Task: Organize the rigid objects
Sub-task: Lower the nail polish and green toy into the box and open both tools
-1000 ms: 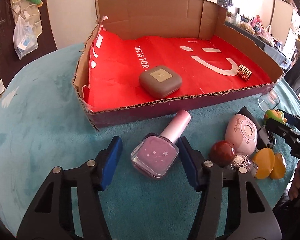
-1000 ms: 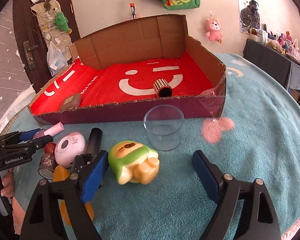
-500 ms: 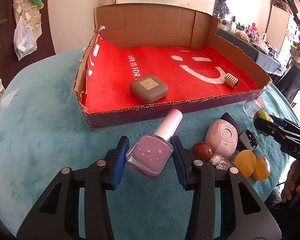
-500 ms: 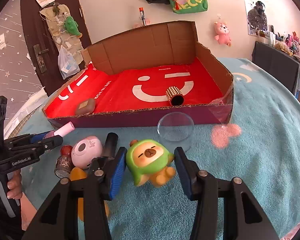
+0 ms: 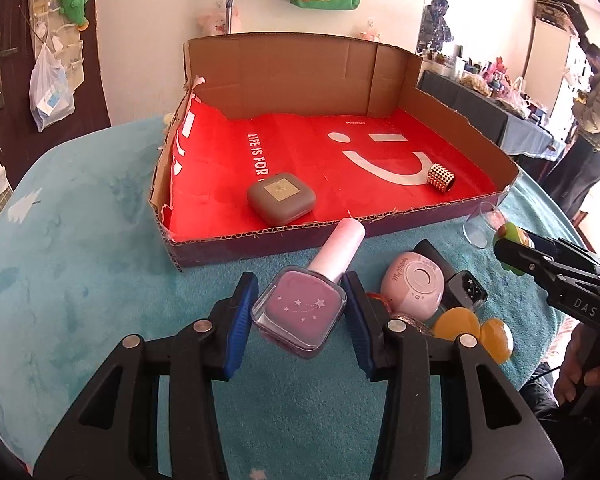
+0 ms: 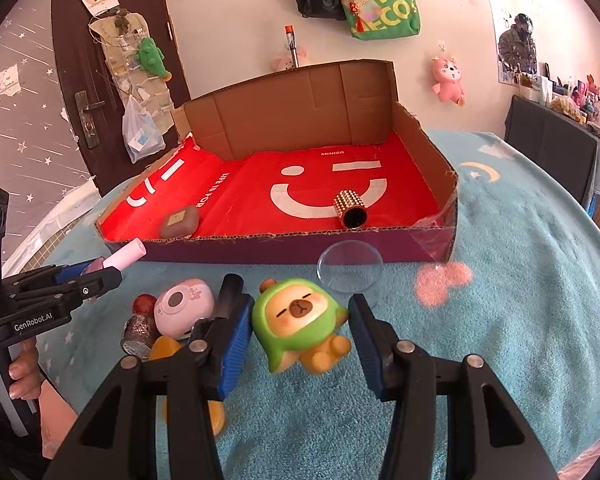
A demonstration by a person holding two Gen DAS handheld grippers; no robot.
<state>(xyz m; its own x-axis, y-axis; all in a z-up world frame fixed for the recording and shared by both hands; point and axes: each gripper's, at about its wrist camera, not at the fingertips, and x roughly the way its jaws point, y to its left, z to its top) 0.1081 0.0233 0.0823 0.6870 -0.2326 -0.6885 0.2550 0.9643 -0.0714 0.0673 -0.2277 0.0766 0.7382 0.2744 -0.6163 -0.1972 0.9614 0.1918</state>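
My left gripper (image 5: 300, 314) is shut on a pink nail polish bottle (image 5: 304, 304) and holds it above the teal table, in front of the cardboard box (image 5: 284, 240). My right gripper (image 6: 300, 328) is shut on a green capybara toy (image 6: 296, 322), lifted just in front of the box (image 6: 404, 248). The box has a red lining and holds a brown square case (image 5: 281, 197) and a gold studded cylinder (image 5: 441, 177). The left gripper also shows at the left of the right wrist view (image 6: 100, 274).
On the teal cloth lie a pink round toy camera (image 5: 414, 286), a black bottle (image 5: 466, 290), a dark red ball (image 6: 143, 303), a glitter bottle (image 6: 138, 334) and yellow pieces (image 5: 474, 330). A clear glass cup (image 6: 350, 270) stands by the box's front wall.
Both grippers closed on their objects, the left on the nail polish and the right on the capybara toy, and lifted them off the table.
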